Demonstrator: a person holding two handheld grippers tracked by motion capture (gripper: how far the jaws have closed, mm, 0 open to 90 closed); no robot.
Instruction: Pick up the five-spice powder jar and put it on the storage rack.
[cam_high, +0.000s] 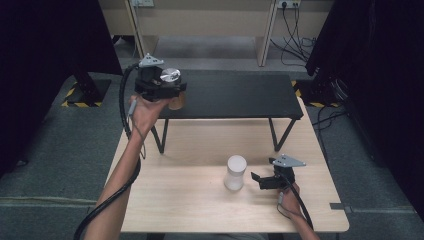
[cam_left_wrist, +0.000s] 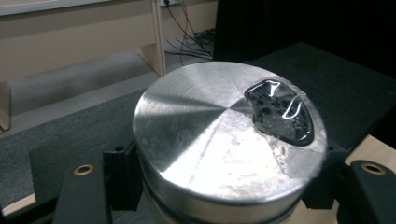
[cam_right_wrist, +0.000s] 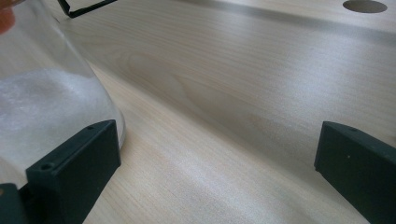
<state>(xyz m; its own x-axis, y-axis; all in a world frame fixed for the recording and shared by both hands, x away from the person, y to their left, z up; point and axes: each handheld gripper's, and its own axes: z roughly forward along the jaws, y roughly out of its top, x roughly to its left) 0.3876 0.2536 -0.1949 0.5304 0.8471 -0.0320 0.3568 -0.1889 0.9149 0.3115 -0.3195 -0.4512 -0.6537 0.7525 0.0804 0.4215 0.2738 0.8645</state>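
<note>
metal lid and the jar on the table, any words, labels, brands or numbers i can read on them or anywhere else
None can be read in any view.
Metal lid: bare brushed top with a torn clear film and a dark glossy patch, no print.
Jar: frosted, no label visible.
Wall sockets: too small to tell any marking.
Yellow-black hazard tape: stripes only, no words.

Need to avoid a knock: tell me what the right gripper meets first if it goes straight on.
Probably the clear jar: the open right gripper points left at it, the jar just off one jaw. Depth is unclear.
</note>
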